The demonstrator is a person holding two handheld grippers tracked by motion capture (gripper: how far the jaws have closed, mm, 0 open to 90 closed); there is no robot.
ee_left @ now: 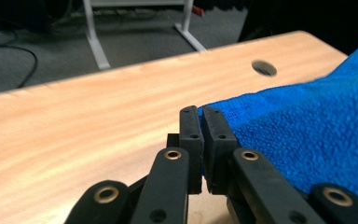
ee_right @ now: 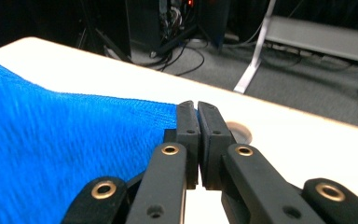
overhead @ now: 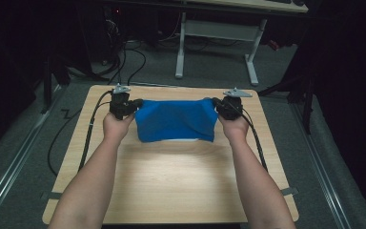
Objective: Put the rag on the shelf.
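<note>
Cloth: a blue towel [overhead: 176, 120] hung stretched between the two grippers over the far half of the worktop [overhead: 171, 186], its lower edge down near the wood.
Left gripper: the left gripper [overhead: 134, 105] had its jaws clamped on the towel's left top corner; in the left gripper view the blue pile [ee_left: 303, 135] ran straight into the closed jaws.
Right gripper: the right gripper [overhead: 218, 104] pinched the opposite top corner, jaws tight together with the cloth [ee_right: 51, 154] caught between them.
Why held so: corners apart kept the top edge taut, likely for laying the towel flat or folding it.
Placement: centred between the worktop's left and right edges.
</note>
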